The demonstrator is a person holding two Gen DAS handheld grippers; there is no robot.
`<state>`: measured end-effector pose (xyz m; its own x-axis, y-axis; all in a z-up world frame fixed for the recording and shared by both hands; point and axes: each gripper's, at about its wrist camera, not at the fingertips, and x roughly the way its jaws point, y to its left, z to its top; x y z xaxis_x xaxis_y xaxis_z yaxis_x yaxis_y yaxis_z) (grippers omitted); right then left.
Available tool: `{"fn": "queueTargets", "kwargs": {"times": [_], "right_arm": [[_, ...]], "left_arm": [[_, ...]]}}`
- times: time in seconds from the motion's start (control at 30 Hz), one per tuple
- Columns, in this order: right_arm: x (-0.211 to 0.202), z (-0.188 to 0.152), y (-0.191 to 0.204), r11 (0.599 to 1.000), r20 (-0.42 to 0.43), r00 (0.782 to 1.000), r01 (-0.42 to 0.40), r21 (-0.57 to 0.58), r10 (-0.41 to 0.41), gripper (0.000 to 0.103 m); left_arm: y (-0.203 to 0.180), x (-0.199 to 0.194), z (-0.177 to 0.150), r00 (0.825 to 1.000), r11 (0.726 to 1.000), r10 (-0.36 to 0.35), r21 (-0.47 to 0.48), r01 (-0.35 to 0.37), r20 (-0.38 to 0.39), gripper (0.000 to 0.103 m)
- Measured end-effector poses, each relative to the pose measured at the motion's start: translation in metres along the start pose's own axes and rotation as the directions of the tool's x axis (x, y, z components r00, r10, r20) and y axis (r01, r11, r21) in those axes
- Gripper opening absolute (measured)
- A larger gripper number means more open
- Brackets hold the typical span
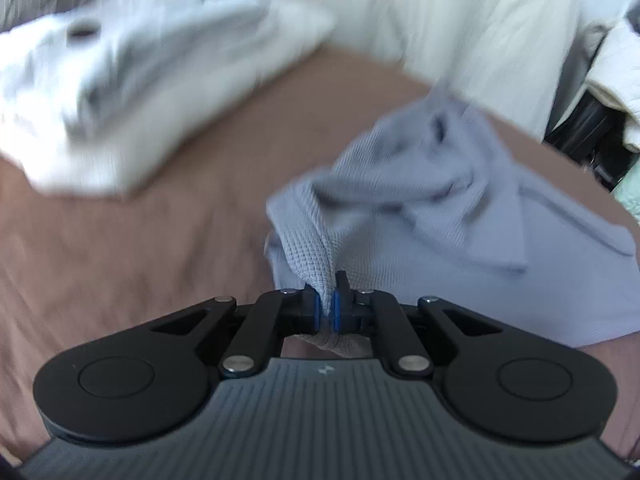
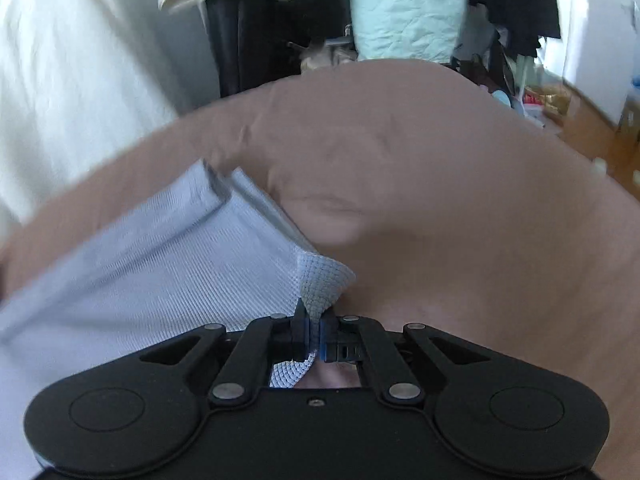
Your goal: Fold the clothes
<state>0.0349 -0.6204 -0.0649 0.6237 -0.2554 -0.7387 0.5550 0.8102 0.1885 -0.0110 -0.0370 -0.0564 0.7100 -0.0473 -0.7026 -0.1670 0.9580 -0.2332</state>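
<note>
I hold the shirt [image 1: 460, 208] on the bed [image 1: 120, 260] with both tools: the left gripper [image 1: 329, 300] is clamped on a bunched corner, and the right gripper [image 2: 316, 326] is clamped on another corner [image 2: 324, 280]. Pinching two corners lets me, I judge, tension the edge between them. A white pile [image 1: 120, 92] lies farther back on the bed, apart from the shirt.
</note>
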Motion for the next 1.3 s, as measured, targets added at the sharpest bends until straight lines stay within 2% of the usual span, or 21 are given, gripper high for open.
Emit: {"fn": "queueTargets", "kwargs": {"times": [0.07,0.1,0.17,0.27,0.33,0.37,0.4,0.47,0.53,0.6,0.63,0.67,0.73,0.77,0.83,0.9,0.97,1.03,1.17,1.23,1.3], "right_arm": [[-0.028,0.005,0.010,0.998,0.065,0.998,-0.014,-0.053,0.017,0.003],[-0.040,0.006,0.017,0.995,0.083,0.997,-0.002,-0.096,0.010,0.003],[-0.054,0.003,0.023,0.986,0.084,0.996,0.031,-0.161,-0.017,0.004],[-0.025,-0.001,0.016,0.977,-0.077,0.992,0.083,-0.195,-0.100,0.005],[0.000,-0.006,0.010,0.967,-0.205,0.963,0.127,-0.219,-0.173,0.021],[0.007,-0.008,0.007,0.960,-0.231,0.950,0.156,-0.234,-0.210,0.028],[0.005,-0.009,0.008,0.949,-0.205,0.947,0.192,-0.251,-0.247,0.041],[-0.006,-0.003,0.017,0.913,-0.099,0.945,0.269,-0.306,-0.312,0.046],[-0.018,0.005,0.025,0.863,0.030,0.927,0.359,-0.356,-0.373,0.051],[-0.024,0.012,0.026,0.843,0.139,0.924,0.383,-0.379,-0.357,0.052],[-0.026,0.015,0.026,0.847,0.174,0.931,0.364,-0.388,-0.321,0.052],[-0.026,0.019,0.027,0.867,0.183,0.951,0.304,-0.395,-0.250,0.052],[-0.014,0.031,0.029,0.917,0.126,0.988,0.126,-0.378,-0.084,0.052],[-0.006,0.037,0.030,0.932,0.090,0.996,0.033,-0.360,-0.001,0.052],[0.014,0.046,0.032,0.946,0.004,0.986,-0.158,-0.281,0.166,0.051],[0.038,0.051,0.036,0.941,-0.074,0.958,-0.288,-0.179,0.279,0.051],[0.063,0.053,0.037,0.939,-0.133,0.939,-0.331,-0.090,0.318,0.052],[0.083,0.055,0.031,0.935,-0.162,0.923,-0.354,0.006,0.350,0.052],[0.094,0.043,0.015,0.898,-0.140,0.893,-0.402,0.178,0.427,0.054],[0.090,0.038,0.010,0.893,-0.109,0.901,-0.390,0.223,0.420,0.054],[0.079,0.037,0.007,0.907,-0.073,0.917,-0.373,0.195,0.393,0.055]], "left_arm": [[-0.008,-0.018,0.004,0.999,0.999,0.000,0.049,-0.002,0.050,0.006],[-0.008,-0.021,0.003,0.999,0.999,-0.002,0.050,0.000,0.043,0.006],[-0.001,-0.013,-0.005,1.000,1.000,0.009,0.022,-0.009,-0.026,0.006],[0.011,0.013,-0.018,0.984,0.998,0.062,-0.001,-0.063,-0.170,0.007],[0.017,0.017,-0.018,0.980,0.997,0.060,-0.036,-0.068,-0.191,0.008],[0.017,0.013,-0.014,0.982,0.997,0.059,-0.045,-0.067,-0.177,0.010],[0.017,0.008,-0.011,0.986,0.996,0.068,-0.040,-0.075,-0.155,0.014],[0.014,-0.007,-0.003,0.992,0.995,0.095,-0.025,-0.098,-0.080,0.027],[0.011,-0.023,0.003,0.998,0.998,0.063,-0.015,-0.063,0.010,0.041],[0.007,-0.038,0.009,0.995,1.000,0.029,-0.002,-0.029,0.100,0.048],[0.005,-0.044,0.012,0.991,1.000,0.008,0.007,-0.009,0.136,0.049],[-0.002,-0.035,0.017,0.992,0.999,-0.038,0.021,0.036,0.121,0.049],[-0.016,-0.018,0.027,0.988,0.991,-0.128,0.047,0.125,0.089,0.050],[-0.023,-0.010,0.032,0.982,0.984,-0.173,0.058,0.169,0.072,0.050],[-0.038,0.011,0.039,0.970,0.968,-0.241,0.079,0.239,0.017,0.050],[-0.058,0.037,0.045,0.960,0.955,-0.274,0.107,0.278,-0.054,0.050],[-0.079,0.056,0.046,0.956,0.941,-0.280,0.172,0.291,-0.088,0.050],[-0.087,0.064,0.043,0.954,0.936,-0.285,0.185,0.298,-0.094,0.056],[-0.102,0.081,0.035,0.949,0.926,-0.296,0.211,0.312,-0.106,0.057],[-0.109,0.090,0.031,0.947,0.921,-0.301,0.223,0.319,-0.112,0.059],[-0.117,0.098,0.027,0.945,0.915,-0.306,0.236,0.326,-0.118,0.062]]}}
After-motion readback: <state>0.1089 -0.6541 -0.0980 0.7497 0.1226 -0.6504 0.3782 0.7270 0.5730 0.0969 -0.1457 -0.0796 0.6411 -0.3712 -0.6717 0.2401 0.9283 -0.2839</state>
